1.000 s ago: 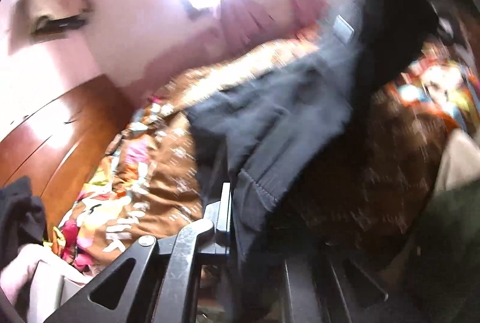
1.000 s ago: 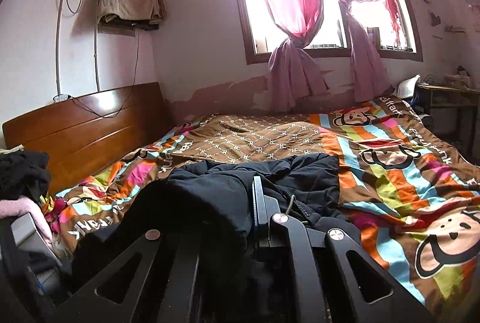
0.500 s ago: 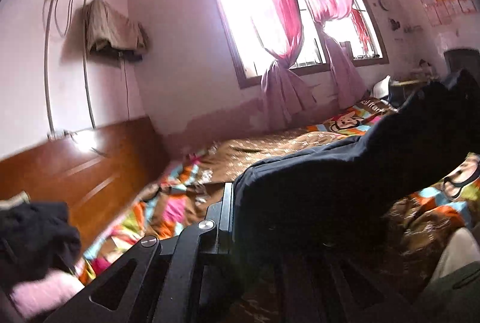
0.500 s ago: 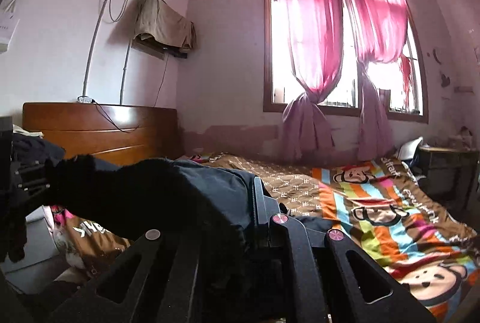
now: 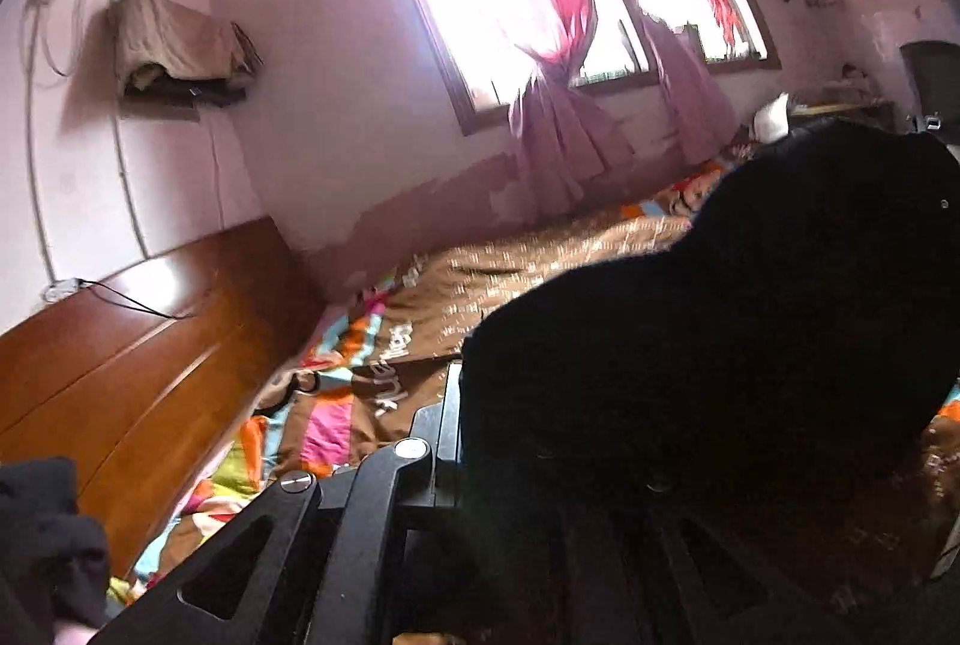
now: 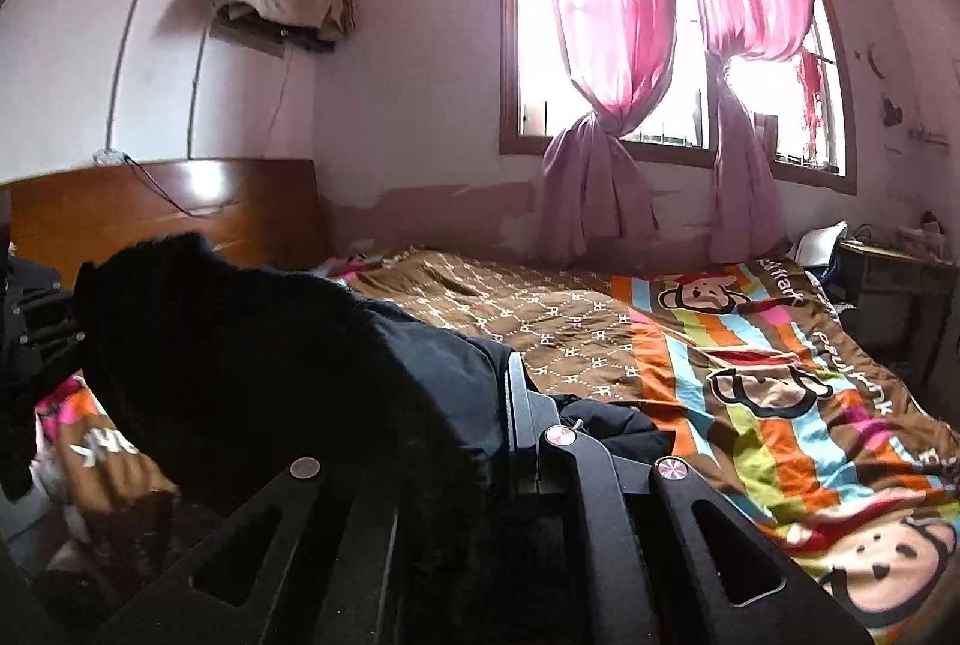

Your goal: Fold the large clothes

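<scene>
Dark garment (image 6: 252,345) hangs lifted over the bed (image 6: 750,375), stretched between your 2 tools: left gripper (image 5: 462,405) and right gripper (image 6: 510,393) are both clamped on its edge, likely so you can spread it flat for folding.

Dark garment (image 6: 252,363) hung across between both tongs, blocking most of the near ground; in left view the garment (image 5: 720,357) filled the whole right half. Bed (image 6: 750,405) beyond lay open: quilt flat, free passage over centre and right side up to the window wall. Small heap of dark cloth (image 6: 606,420) on quilt just ahead of right tongs (image 6: 510,405). Left side shut in by wooden headboard (image 5: 120,363). Pile of dark clothes (image 5: 48,537) at near left corner. Desk (image 6: 900,273) w/ clutter closed off far right edge.
</scene>
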Available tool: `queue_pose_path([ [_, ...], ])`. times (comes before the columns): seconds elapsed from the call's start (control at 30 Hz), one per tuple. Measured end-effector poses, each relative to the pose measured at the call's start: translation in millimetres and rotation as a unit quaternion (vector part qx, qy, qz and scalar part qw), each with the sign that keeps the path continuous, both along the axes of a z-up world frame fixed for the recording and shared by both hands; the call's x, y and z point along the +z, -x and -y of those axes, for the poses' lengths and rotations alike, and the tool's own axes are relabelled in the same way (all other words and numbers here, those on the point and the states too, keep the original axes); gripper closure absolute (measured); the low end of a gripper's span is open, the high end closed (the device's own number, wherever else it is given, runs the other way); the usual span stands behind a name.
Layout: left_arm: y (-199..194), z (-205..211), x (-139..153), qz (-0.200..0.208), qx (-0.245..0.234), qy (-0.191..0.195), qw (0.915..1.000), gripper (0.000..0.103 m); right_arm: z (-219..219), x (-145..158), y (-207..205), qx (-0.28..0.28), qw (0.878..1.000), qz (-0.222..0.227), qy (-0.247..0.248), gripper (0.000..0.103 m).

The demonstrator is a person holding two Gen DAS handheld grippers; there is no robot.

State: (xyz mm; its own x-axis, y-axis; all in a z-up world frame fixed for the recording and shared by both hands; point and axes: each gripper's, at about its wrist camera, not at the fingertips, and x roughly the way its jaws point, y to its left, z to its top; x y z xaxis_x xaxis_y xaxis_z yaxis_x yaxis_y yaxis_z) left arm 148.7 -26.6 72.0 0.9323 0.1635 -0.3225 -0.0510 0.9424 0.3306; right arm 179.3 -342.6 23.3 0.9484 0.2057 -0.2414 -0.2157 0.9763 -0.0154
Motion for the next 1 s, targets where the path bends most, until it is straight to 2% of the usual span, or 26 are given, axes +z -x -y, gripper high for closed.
queue_pose_path([
  [0.13,-66,-13,-12,-0.048,0.003,0.038,0.9981,0.098,-6,-15,-59,0.007,1.0,-0.029,-0.007,0.096],
  [0.4,-156,-6,-48,-0.066,0.0,0.02,0.9976,0.098,-5,-54,-158,-0.017,0.997,-0.076,-0.011,0.096],
  [0.57,-216,-1,-80,-0.105,0.003,0.026,0.9941,0.097,6,-87,-217,-0.025,0.991,-0.126,-0.027,0.096],
  [0.67,-240,-3,-101,-0.134,0.004,0.039,0.9901,0.097,6,-106,-239,-0.025,0.988,-0.149,-0.027,0.096],
  [0.77,-253,-8,-107,-0.148,-0.001,0.055,0.9875,0.095,7,-116,-251,-0.028,0.987,-0.158,-0.029,0.095],
  [0.87,-254,-12,-107,-0.154,-0.011,0.066,0.9858,0.092,8,-117,-254,-0.023,0.986,-0.163,-0.034,0.082],
  [0.93,-248,-18,-103,-0.151,-0.017,0.084,0.9849,0.08,11,-114,-255,-0.028,0.986,-0.163,-0.033,0.063],
  [0.97,-248,-22,-101,-0.147,-0.02,0.093,0.9846,0.073,13,-111,-251,-0.037,0.986,-0.16,-0.034,0.057],
  [1.0,-243,-27,-95,-0.136,-0.022,0.107,0.9846,0.043,16,-109,-248,-0.039,0.986,-0.156,-0.037,0.048],
])
